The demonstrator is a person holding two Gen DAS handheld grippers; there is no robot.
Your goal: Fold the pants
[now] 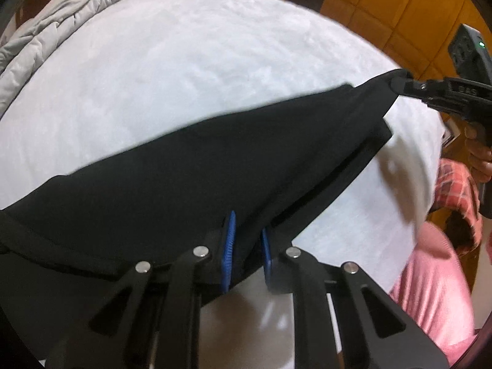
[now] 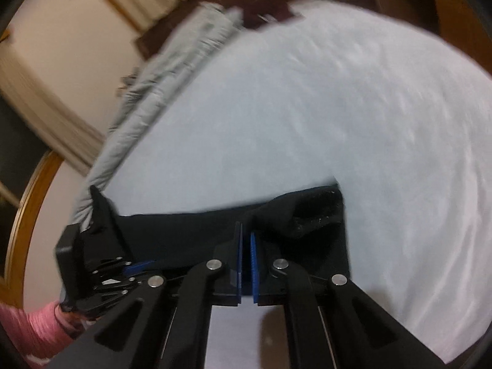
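— On the white bed (image 1: 190,70), near its front edge, what are the two grippers doing?

— Both are clamped on the black pants (image 1: 190,172). The left gripper (image 1: 247,230) has its blue pads (image 1: 229,246) nearly together, with a fold of the cloth pinched between them. The right gripper (image 2: 246,233) has its pads pressed almost flat against each other, the cloth's edge caught between them.

— Where do the pants lie?

— Stretched between the two grippers as one dark band across the front of the bed. From the left wrist view, the right gripper (image 1: 399,81) holds the far pointed corner, with a hand (image 1: 479,156) on its handle. From the right wrist view, the left gripper (image 2: 129,266) sits at the other end of the band.

— Anything else on the bed?

— A grey quilt (image 1: 55,27) is bunched along the bed's far left side, well apart from the pants. A pink sleeve (image 1: 430,283) and a plaid cloth (image 1: 458,190) show off the bed's right edge.

— Room to move?

— Beyond the pants the sheet lies bare up to the bed's far edge, where a dark wooden piece (image 2: 264,6) stands.
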